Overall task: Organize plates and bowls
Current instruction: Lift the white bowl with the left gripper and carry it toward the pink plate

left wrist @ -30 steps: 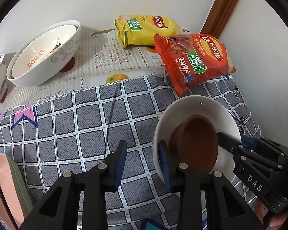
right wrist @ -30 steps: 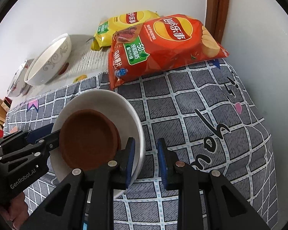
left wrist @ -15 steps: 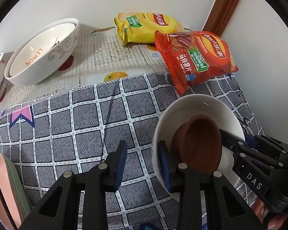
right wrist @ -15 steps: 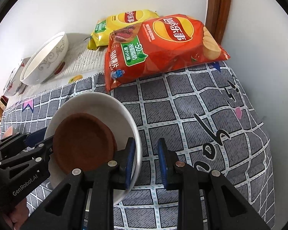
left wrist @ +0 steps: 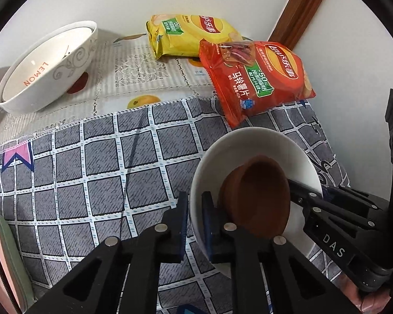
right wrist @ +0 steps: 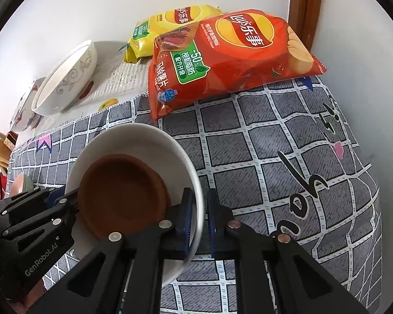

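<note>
A white bowl [left wrist: 251, 146] with a small brown dish [left wrist: 259, 196] inside it is held above the grey checked cloth. My left gripper [left wrist: 195, 222] is shut on its left rim. My right gripper [right wrist: 199, 222] is shut on its right rim; the bowl [right wrist: 133, 141] and brown dish [right wrist: 120, 191] also show in the right wrist view. A large white "LEMON" bowl [left wrist: 47, 65] stands at the back left, also in the right wrist view [right wrist: 65, 78], with a patterned bowl [right wrist: 23, 110] beside it.
A yellow chip bag [left wrist: 188, 36] and a red chip bag [left wrist: 256, 78] lie at the back by the wall. Pink and green plates [left wrist: 5, 256] stand at the left edge. A wall and wooden door frame [right wrist: 306, 7] bound the right side.
The left gripper has closed from wide open onto the bowl's left rim. The bowl with the brown dish has shifted slightly toward the chip bags.
</note>
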The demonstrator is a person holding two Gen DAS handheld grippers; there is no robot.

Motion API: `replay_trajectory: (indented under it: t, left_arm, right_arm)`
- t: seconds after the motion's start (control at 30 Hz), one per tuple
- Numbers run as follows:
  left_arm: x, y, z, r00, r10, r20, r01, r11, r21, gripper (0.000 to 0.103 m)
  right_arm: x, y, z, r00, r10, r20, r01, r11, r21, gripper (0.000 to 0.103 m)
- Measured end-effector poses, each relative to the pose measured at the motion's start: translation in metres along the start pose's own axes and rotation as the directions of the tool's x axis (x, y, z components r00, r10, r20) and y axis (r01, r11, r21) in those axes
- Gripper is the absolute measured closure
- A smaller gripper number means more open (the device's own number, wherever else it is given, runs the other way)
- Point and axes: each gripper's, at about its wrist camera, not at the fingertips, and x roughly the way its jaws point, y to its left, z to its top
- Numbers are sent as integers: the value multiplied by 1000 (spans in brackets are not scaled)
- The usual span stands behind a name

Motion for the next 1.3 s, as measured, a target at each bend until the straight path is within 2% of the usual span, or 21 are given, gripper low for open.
replay_trajectory:
  t: [0.47,0.73,0.93,1.3]
  left_arm:
    - [2,1,0,1000,5,-8,-5,1000,11,93]
    - [3,0,1,1000,18,-4,-18,1000,14,94]
    - [3,-1,-1,1000,25,12,-25,999,20,94]
    - [-13,6,-11,999,27,19,-27,1000,2,96]
  right_arm:
    - [0,-1,-1,1000,7,6,-7,1000,-1,94]
    - [-1,-3,-4,999,22,36,-22,1000,9,93]
    - [-2,1,-2,1000,-4,28,3,1000,4,94]
    - [-17,7,-13,998,13,58,-16,999,48,95]
